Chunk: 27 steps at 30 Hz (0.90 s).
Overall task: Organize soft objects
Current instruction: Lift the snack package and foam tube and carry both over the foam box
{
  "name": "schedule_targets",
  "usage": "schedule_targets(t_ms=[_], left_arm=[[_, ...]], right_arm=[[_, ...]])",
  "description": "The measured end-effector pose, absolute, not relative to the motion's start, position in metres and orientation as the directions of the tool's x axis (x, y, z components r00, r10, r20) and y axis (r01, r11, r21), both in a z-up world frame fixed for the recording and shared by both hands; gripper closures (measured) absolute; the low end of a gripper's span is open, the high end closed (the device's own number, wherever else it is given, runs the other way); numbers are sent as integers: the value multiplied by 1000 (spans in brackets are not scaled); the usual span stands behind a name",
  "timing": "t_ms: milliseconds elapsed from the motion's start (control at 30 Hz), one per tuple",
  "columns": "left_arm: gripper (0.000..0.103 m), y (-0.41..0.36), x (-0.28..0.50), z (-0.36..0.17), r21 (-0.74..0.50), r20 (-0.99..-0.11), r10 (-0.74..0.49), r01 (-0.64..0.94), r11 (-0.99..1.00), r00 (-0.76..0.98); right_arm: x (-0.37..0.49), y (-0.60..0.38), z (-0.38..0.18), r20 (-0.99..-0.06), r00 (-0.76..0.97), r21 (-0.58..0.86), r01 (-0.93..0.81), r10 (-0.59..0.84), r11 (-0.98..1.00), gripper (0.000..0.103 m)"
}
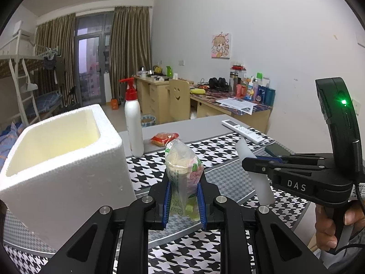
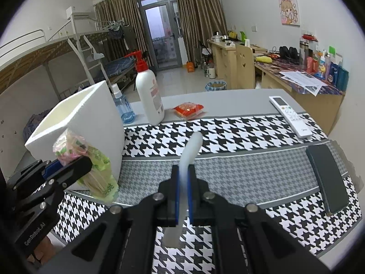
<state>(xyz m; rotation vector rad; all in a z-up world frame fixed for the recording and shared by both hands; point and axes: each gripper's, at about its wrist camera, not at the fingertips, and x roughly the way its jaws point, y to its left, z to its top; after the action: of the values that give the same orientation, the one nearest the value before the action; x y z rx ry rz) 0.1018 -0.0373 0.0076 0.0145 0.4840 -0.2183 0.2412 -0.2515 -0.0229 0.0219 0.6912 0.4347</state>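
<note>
A: What are you holding in the left gripper [image 1: 183,202]?

B: You are pinching a bag [image 1: 182,173], clear plastic with pink flowers and green print, pale contents bunched inside. The jaws are standing narrow, the blue pads pressing its lower part, so the soft top is flopping free above them.

A: And where is it sitting?

B: It is hanging off the mat [image 1: 205,248], just right of the box [image 1: 63,166], near that box's front corner. I judge you are keeping it there because the open top is the likely drop point.

A: The right gripper [image 2: 182,194]?

B: You are clamping a tube [image 2: 190,153], white, translucent and slightly bent. The jaws are almost fully together on its middle, one end poking far toward the table's centre, the other drooping near you. Gripping mid-length is probably keeping it from swinging.

A: Anything still waiting?

B: A red packet [image 2: 188,110] is lying far on the grey table, just right of the bottle [image 2: 149,93]. The remote [image 2: 290,115] and phone [image 2: 326,178] are lying to the right, well apart from both grippers.
</note>
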Motion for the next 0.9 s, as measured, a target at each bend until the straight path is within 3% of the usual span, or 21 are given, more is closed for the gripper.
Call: schedule_targets(t_ms=[900], left_arm=[[82,-38,102,54,11,-373,-164,181,983,913]], right_arm=[[236,-249,15,-512,743,137,-425,431,895,94]])
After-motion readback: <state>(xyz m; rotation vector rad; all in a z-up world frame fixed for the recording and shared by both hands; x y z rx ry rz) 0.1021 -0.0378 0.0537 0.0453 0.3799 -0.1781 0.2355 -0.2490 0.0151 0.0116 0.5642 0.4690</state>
